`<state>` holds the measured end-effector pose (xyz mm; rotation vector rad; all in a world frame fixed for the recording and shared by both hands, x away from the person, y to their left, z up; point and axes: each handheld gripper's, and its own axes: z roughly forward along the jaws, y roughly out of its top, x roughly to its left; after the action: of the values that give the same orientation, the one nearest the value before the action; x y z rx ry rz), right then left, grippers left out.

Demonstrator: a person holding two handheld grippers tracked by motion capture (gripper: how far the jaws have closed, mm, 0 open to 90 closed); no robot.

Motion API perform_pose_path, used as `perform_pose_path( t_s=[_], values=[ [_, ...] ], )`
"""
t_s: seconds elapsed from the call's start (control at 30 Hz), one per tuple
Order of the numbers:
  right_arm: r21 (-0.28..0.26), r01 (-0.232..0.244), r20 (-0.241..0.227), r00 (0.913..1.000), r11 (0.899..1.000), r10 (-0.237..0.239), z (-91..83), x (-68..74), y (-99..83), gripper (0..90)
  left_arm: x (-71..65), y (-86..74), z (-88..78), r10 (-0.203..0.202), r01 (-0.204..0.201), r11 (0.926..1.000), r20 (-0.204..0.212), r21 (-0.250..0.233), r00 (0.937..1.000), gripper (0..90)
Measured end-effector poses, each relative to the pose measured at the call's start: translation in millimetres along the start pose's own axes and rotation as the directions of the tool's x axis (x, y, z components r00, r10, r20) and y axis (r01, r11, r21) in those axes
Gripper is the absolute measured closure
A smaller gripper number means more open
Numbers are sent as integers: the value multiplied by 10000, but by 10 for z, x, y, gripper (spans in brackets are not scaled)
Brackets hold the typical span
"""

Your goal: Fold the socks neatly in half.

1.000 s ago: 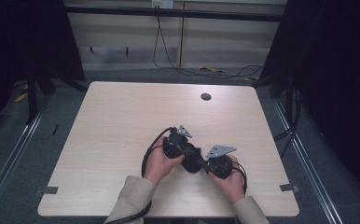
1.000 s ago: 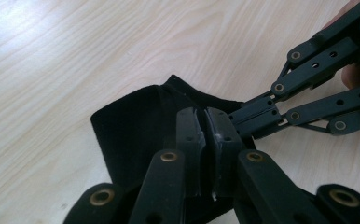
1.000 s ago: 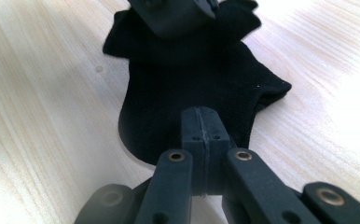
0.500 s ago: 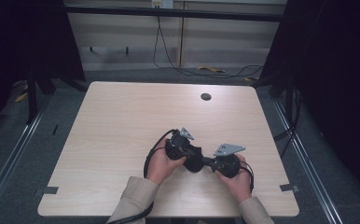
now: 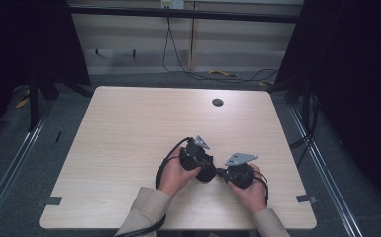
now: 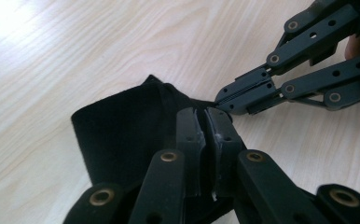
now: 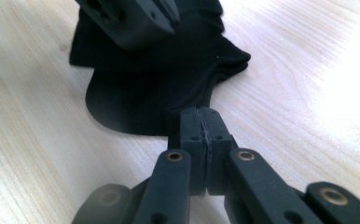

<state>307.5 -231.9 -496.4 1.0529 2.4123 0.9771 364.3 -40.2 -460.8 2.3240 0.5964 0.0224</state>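
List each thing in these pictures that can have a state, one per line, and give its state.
Black cloth: lying rumpled on the table, pinched at two edges.
Left gripper: shut on the black cloth.
Right gripper: shut on the black cloth.
Table: bare light wood around the hands.
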Motion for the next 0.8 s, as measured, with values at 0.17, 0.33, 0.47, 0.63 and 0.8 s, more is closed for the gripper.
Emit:
perform_pose_path(
  t_s=[0.17, 0.33, 0.47, 0.63, 0.8],
  values=[
    [-30, -48, -44, 10000, 10000, 48, -1, -5, -6, 887, -9, -10, 85, 11, -10, 9998, -60, 215, 10000, 843],
    [-73, 48, -38, 10000, 10000, -49, 2, -11, -7, 887, -24, -35, 128, 76, -76, 9998, -10, 161, 10000, 840],
    [-70, 43, -30, 10000, 10000, -43, 2, -7, -6, 887, -28, -40, 135, 98, -97, 9999, -37, 89, 9999, 835],
    [-87, 43, -21, 10000, 10000, -43, 4, -6, -7, 887, -33, -31, 81, 126, -125, 9996, 34, -239, 9999, 729],
    [-80, 60, -21, 10000, 9999, -61, 4, -4, -6, 887, -1, 22, -109, -73, 68, 9952, -50, -972, 10000, 672]
  ],
)
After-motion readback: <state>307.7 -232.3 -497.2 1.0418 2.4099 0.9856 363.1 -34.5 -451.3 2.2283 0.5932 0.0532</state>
